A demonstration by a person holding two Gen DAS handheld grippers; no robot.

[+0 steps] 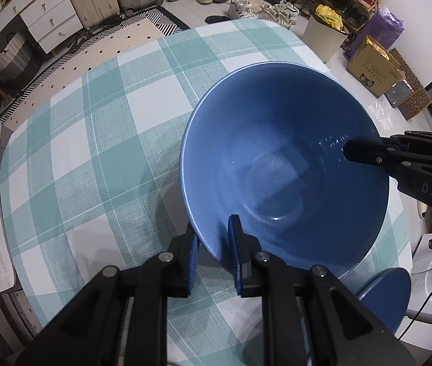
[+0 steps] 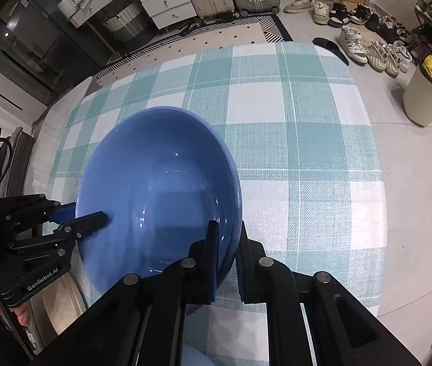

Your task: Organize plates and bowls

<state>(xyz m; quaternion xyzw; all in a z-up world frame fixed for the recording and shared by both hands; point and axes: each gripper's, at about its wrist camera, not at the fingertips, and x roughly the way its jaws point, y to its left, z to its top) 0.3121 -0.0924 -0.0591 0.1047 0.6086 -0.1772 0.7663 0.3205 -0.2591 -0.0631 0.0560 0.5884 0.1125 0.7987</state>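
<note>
The left gripper [image 1: 214, 251] pinches the blue bowl [image 1: 283, 164] by its rim at about 7 o'clock, one pad inside and one outside, while the right gripper [image 2: 228, 259] straddles the opposite rim at about 4 o'clock in its own view, seemingly closed on the wall. The bowl hangs above the checked tablecloth [image 1: 94, 140], with a blue plate [image 1: 383, 299] just beyond it at 5 o'clock; I judge both grips should stay level and lower together so the bowl seats centred without tipping
</note>
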